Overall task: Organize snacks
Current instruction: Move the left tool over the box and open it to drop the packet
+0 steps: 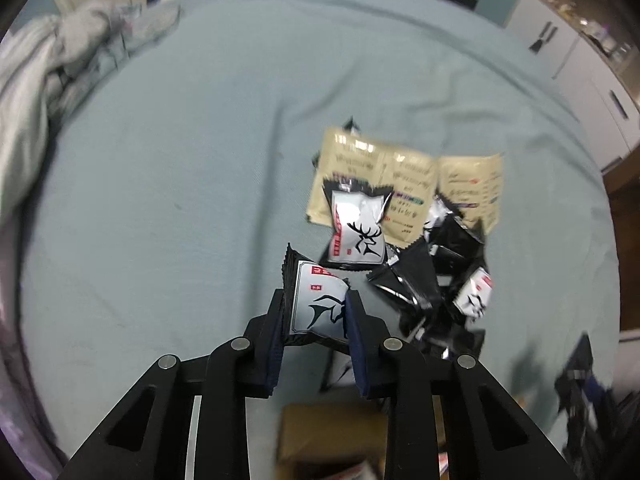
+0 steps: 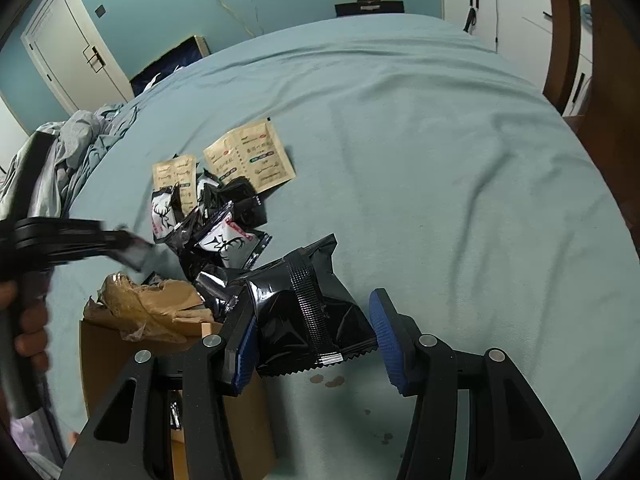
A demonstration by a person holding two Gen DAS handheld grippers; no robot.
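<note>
A: Status?

B: Working on the bed [image 2: 420, 128], teal sheet. Cardboard box [image 2: 120, 360] sits at the near edge, flaps open, crumpled brown paper [image 2: 148, 300] on top. At least one packet shows inside it; can't tell how many.

A: What's left out?

B: Most of it, I'd judge. The snack pile [image 1: 420, 264] lies loose on the sheet just beyond the box: three beige sachets [image 1: 400, 176] flat at the back, black-and-white deer-logo packets heaped over their near edges.

A: Your tongs?

B: Left gripper [image 1: 316, 312] is clenched on a white deer packet [image 1: 320, 304], pads pressing both sides, held beside the pile. Left view is motion-blurred. Right gripper [image 2: 316, 336] has a black packet [image 2: 308, 308] between the jaws, seam side up. Left pad touches it; the right pad looks apart from its edge, so I can't tell if that grip is firm.

A: Progress?

B: Early. Two packets in hand, none placed yet, roughly a dozen waiting.
</note>
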